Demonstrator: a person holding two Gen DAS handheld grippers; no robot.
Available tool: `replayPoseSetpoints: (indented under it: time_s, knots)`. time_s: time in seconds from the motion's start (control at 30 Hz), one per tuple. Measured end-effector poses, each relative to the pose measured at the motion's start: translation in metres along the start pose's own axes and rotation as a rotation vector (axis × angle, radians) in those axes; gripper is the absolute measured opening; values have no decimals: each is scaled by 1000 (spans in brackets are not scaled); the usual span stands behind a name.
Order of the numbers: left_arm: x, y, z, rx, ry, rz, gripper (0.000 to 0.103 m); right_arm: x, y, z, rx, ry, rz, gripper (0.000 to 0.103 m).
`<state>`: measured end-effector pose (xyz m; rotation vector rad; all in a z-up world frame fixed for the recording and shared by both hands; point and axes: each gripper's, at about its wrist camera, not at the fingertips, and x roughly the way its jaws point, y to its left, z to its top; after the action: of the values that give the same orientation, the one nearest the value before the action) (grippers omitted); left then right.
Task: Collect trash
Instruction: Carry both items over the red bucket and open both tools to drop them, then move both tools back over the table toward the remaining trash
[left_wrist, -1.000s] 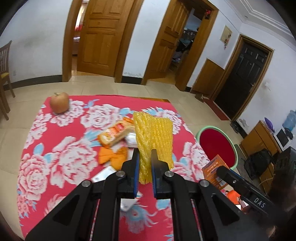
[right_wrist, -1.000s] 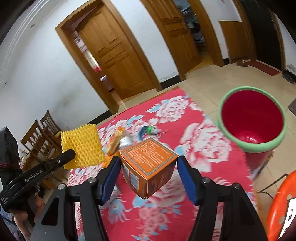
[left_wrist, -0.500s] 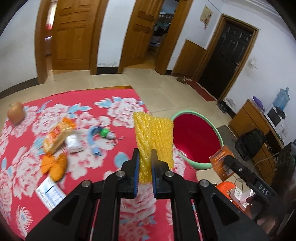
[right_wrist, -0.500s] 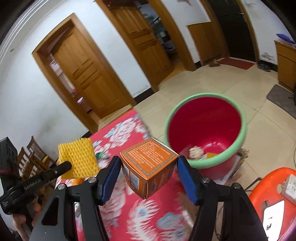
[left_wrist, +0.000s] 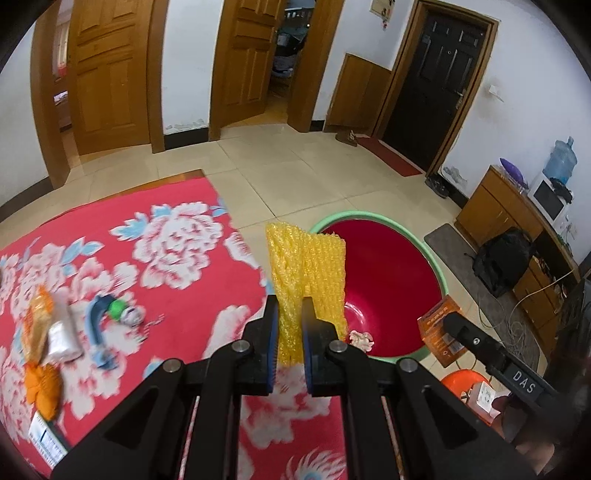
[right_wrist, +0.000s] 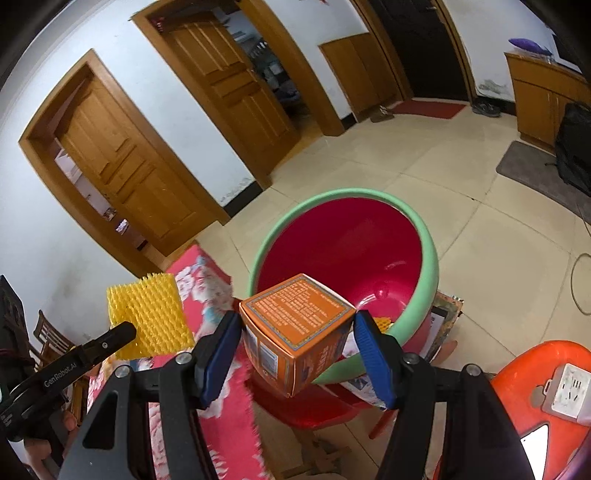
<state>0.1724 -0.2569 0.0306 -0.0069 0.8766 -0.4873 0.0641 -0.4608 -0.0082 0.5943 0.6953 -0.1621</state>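
The left gripper (left_wrist: 289, 332) clenches a yellow foam fruit net (left_wrist: 306, 266); the right gripper (right_wrist: 295, 354) grips an orange cardboard box (right_wrist: 295, 325) above the green-rimmed red plastic bin (right_wrist: 430, 258).

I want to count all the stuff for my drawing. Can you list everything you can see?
foam net: 1, yellow, held before the bin
box: 1, orange, held over the bin's near rim
bin: 1, red with green rim, on the floor by the table
paper ball: 1, white, inside the bin
tablecloth: 1, red with flowers, on the table
snack packet: 1, orange, on the cloth
stool: 1, orange, right of the bin
doors: 3, wooden, behind
left gripper: 1, black, shut on the net
right gripper: 1, black, clamping the box
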Motion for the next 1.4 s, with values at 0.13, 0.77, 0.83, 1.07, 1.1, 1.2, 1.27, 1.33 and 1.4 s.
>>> replayPoseSetpoints:
  time_s: [0.13,0.77,0.83,1.07,1.1,1.2,1.27,1.33,1.4]
  knots:
    - [24,-14,3,27,22,-6,10,11,-8,9,14,5,-14,67]
    - [88,-42,1,73,119,-12,14,19,-28,25,79,3,-17,79]
    - [86,-42,1,78,118,1,40,17,-28,25,81,0,-19,79]
    - [71,-38,1,72,87,27,53,10,-27,25,87,-5,-7,79]
    - [67,-35,0,63,81,23,53,8,-26,25,89,-6,-4,79]
    - [52,-24,-1,35,66,18,53,4,-23,23,87,-5,-6,79]
    - [42,-17,-3,18,54,19,53,-1,-18,21,84,-7,1,79]
    - [32,-11,-4,4,44,26,53,-7,-13,18,83,-8,9,79]
    - [19,-4,-8,-9,35,31,53,-14,-6,13,73,-3,20,80]
